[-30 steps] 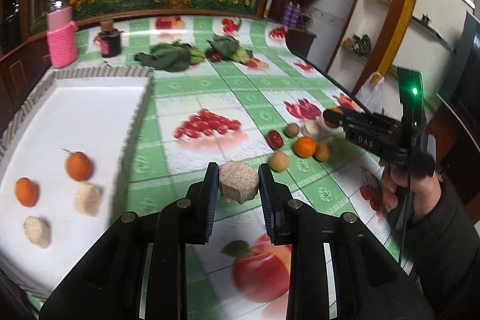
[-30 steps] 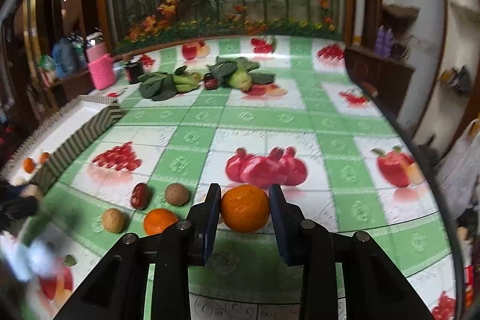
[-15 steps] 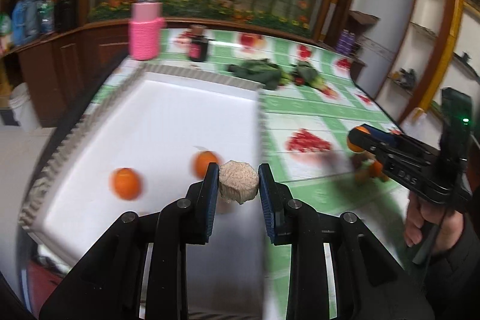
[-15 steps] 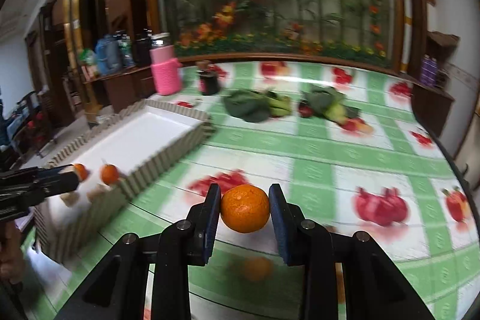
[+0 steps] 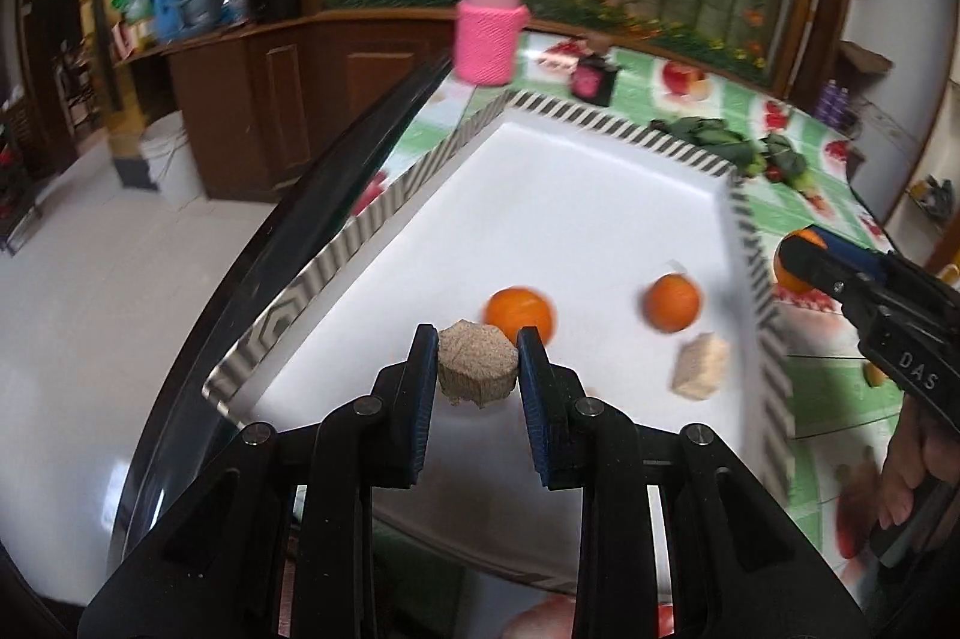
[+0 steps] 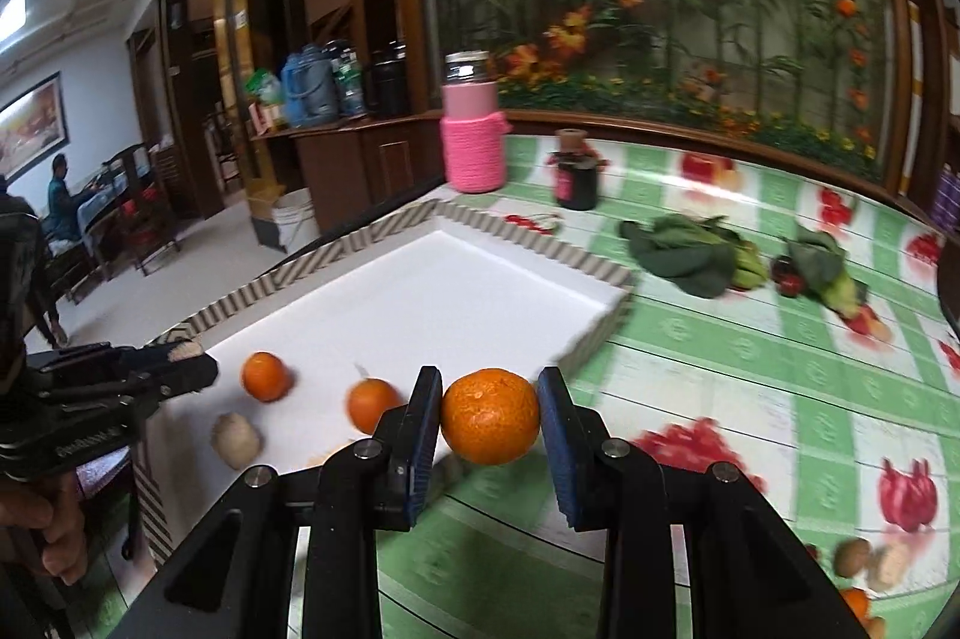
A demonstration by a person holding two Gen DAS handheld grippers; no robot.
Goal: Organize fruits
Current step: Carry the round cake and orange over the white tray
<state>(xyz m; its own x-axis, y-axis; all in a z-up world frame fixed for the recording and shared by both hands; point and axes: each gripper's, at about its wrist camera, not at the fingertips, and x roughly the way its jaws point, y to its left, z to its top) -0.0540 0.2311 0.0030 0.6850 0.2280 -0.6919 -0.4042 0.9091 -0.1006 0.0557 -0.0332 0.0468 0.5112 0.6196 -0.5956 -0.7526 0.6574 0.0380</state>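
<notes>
My left gripper [image 5: 477,360] is shut on a beige hexagonal block [image 5: 477,366] and holds it above the near part of the white tray [image 5: 576,213]. Two oranges [image 5: 519,315] [image 5: 672,303] and another beige block [image 5: 699,366] lie in the tray. My right gripper [image 6: 489,414] is shut on an orange [image 6: 491,415], held above the table beside the tray's right wall [image 6: 591,336]. The right gripper also shows in the left wrist view [image 5: 798,267], and the left gripper in the right wrist view [image 6: 186,360].
A pink bottle [image 6: 474,138] and a dark jar [image 6: 576,171] stand behind the tray. Leafy greens [image 6: 684,252] lie on the green fruit-print tablecloth. Several small fruits [image 6: 864,564] lie at the table's near right. The table's left edge [image 5: 300,231] drops to the floor.
Both grippers have swung left with their loads. The left gripper has moved from the tablecloth to above the tray. The right gripper has moved from the loose fruits to beside the tray.
</notes>
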